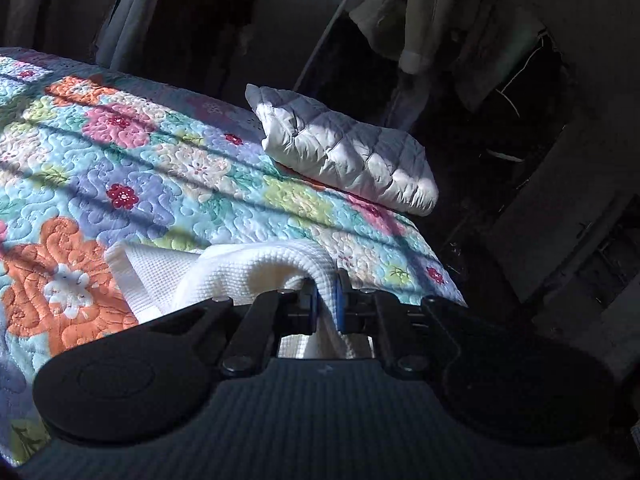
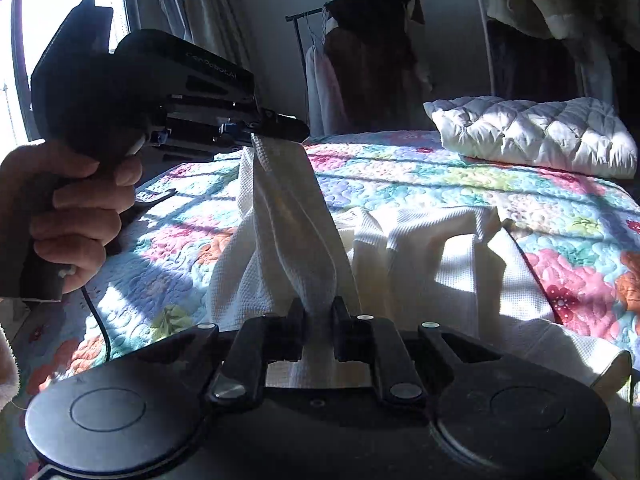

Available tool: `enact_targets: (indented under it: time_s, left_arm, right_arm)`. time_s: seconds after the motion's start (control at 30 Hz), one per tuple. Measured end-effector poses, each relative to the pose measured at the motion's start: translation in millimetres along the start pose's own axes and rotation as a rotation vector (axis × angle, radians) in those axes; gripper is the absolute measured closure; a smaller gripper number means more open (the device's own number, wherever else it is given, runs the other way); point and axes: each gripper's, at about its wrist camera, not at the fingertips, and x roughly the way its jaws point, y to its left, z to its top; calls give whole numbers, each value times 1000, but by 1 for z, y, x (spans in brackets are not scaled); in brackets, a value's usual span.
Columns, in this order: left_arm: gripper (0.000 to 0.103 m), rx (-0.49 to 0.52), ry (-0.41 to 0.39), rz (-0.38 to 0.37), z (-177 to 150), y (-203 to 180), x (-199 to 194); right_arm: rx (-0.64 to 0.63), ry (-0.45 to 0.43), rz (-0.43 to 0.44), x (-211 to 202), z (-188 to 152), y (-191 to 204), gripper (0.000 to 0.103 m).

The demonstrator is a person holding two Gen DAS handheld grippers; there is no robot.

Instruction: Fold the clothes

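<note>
White waffle-knit garment (image 2: 432,256) lies rumpled on a floral quilted bedspread (image 2: 500,184), lifted at two points; the left gripper (image 2: 256,134) and right gripper (image 2: 318,312) are each clamped on its fabric; a white quilted pillow (image 2: 536,132) sits beyond; a clothes rack (image 2: 360,60) stands by the wall; sunlight stripes the bed.

I'm working in a home bedroom: bed under a floral quilt (image 2: 460,184), quilted white pillow (image 2: 536,132), garment rack (image 2: 360,40) with hung clothes, curtained window (image 2: 68,20).
</note>
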Motion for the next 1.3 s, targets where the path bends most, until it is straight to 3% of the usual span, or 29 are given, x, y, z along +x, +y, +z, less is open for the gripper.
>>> enact_targets:
  time_s: [0.1,0.23,0.3,0.37,0.43,0.53,0.77,1.07,1.3]
  left_arm:
    - [92,73,106,-24,-10,-22,54]
    - [87,85,205,-3,-20,-20,85]
    - [80,68,206,-10,-20,-10,76]
    - [65,65,190,11,-19,3,59]
    - [59,66,184,48,-19,16,42]
    - [59,92,206,106,-22,32,20]
    - [59,148,274,196,-52,37,-19]
    - [54,153,279,227,-64,29,-41]
    - [54,172,269,292,-62,33,-43]
  right_arm:
    - [48,50,-107,5,-6,-21,88]
    - [118,132,-170,21,-19,-50,88]
    - [155,159,-172,25,-23,-63,85]
    - [154,175,-175,26,-25,-69,82]
    - [125,191,-191,26,-24,-69,72]
    - [120,189,-180,19,-21,-70,64]
    - [173,131,-159,-13,-31,-71,56]
    - [184,81,-150,-18,-28,-65,56]
    - [131,67,-201,-8,-30,-57,56]
